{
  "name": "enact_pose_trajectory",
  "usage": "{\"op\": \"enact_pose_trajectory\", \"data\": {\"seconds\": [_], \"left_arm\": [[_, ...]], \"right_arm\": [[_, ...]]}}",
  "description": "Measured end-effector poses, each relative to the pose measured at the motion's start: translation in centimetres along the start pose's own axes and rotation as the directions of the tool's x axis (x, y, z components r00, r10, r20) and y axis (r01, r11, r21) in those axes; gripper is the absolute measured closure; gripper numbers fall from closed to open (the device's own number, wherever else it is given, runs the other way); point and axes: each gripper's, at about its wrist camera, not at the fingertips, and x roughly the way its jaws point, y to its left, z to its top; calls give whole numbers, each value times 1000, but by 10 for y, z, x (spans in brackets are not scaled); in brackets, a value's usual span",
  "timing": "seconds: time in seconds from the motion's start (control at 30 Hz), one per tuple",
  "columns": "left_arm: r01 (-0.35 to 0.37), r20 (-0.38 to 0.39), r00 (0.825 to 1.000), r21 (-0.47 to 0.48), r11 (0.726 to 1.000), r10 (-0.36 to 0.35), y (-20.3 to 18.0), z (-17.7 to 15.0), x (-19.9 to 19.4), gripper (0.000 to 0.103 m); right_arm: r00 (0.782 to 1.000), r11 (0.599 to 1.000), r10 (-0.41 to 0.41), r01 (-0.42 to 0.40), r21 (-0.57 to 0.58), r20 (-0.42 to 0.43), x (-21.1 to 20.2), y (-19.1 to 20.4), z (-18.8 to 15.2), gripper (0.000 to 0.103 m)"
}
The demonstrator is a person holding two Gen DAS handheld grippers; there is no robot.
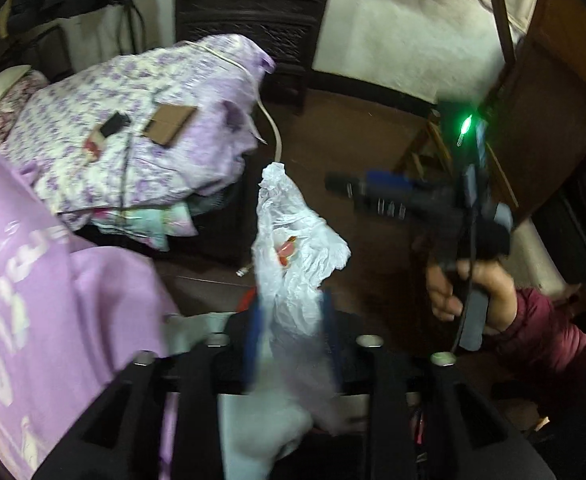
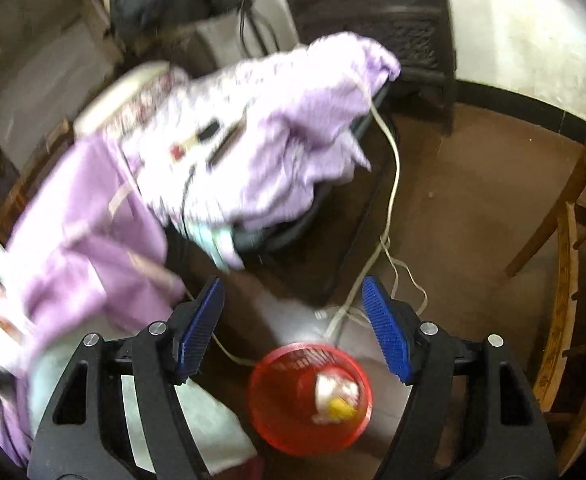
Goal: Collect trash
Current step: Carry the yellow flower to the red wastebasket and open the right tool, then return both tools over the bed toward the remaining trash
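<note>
My left gripper (image 1: 291, 332) is shut on a crumpled clear plastic bag (image 1: 293, 240) with a red scrap inside, held up above the floor. My right gripper (image 2: 293, 320) is open and empty, above a red mesh trash basket (image 2: 277, 420) that holds a white and yellow wrapper (image 2: 335, 398). In the left wrist view the right gripper (image 1: 345, 186) shows at the right, held by a hand in a maroon sleeve (image 1: 541, 328). On the bed lie a brown cardboard piece (image 1: 169, 124) and a small black and red item (image 1: 105, 132).
A bed with a purple floral quilt (image 1: 133, 120) and a lilac cloth (image 1: 33, 280) fills the left. A white cable (image 2: 389, 208) trails to the brown floor. A wooden chair (image 2: 573, 260) stands at the right. A dark carved cabinet (image 1: 253, 8) is at the back.
</note>
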Motion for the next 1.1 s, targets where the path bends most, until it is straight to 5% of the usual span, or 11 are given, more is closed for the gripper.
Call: {"op": "enact_pose_trajectory", "data": {"seconds": [0.03, 0.2, 0.6, 0.87, 1.1], "left_arm": [[-2, -9, 1000, 2, 1000, 2, -3, 1, 4, 41], [-25, 15, 1000, -13, 1000, 26, -5, 4, 2, 27], [-162, 119, 975, -210, 964, 189, 55, -26, -61, 22], [-235, 190, 925, -397, 887, 330, 117, -85, -128, 20], [-248, 188, 879, -605, 757, 438, 196, -163, -190, 18]], "right_arm": [[1000, 1000, 8, -8, 6, 18, -5, -1, 3, 33], [994, 998, 54, -55, 10, 91, -31, 4, 14, 31], [974, 978, 206, -200, -64, 96, -41, 63, 11, 31], [939, 924, 342, -326, -198, 48, -44, 169, 4, 27], [899, 848, 427, -434, -305, -92, -27, 282, -27, 23]]}}
